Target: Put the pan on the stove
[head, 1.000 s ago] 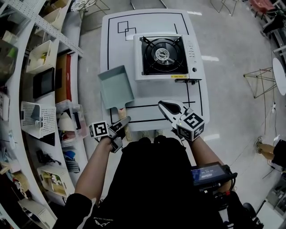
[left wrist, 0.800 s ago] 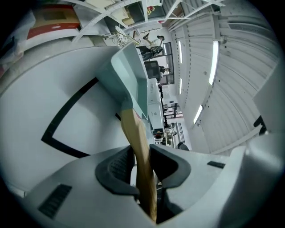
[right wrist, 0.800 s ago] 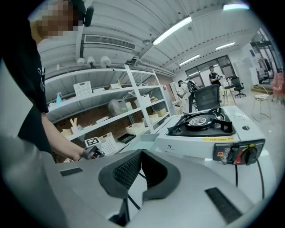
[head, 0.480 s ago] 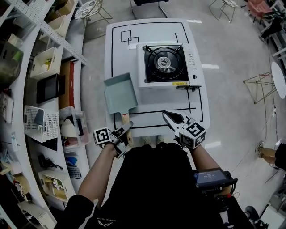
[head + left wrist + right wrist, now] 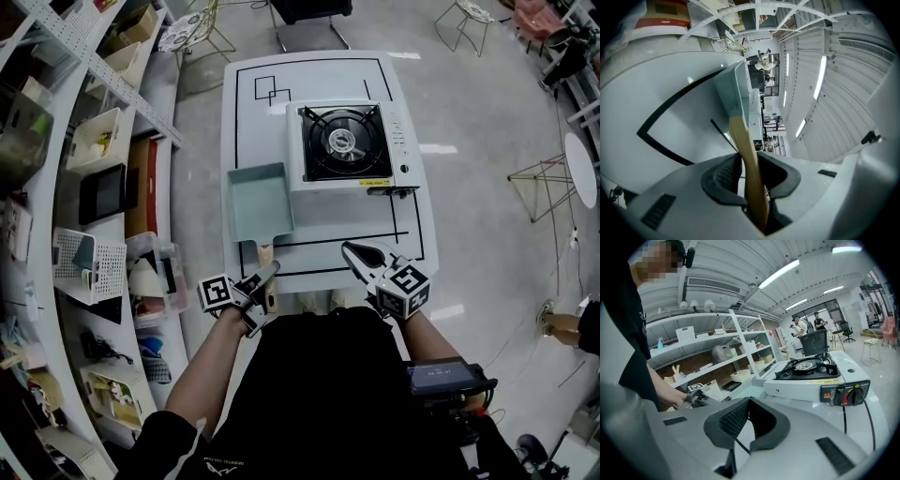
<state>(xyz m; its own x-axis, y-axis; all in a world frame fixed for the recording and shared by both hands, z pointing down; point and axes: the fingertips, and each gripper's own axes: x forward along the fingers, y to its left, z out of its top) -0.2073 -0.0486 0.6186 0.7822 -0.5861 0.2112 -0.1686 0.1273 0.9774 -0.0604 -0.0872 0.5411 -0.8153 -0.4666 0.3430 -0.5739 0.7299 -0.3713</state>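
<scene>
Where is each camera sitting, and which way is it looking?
Head view: on the person's head, looking steeply down at the table, pan and stove; shows both forearms, the left gripper and the right gripper.
Left gripper view: on the left gripper, looking along its jaws, shut on the pan's wooden handle, towards the stove.
Right gripper view: on the right gripper, looking past its open, empty jaws at the stove; shows the person's left hand.
Shared: all three show the stove.
</scene>
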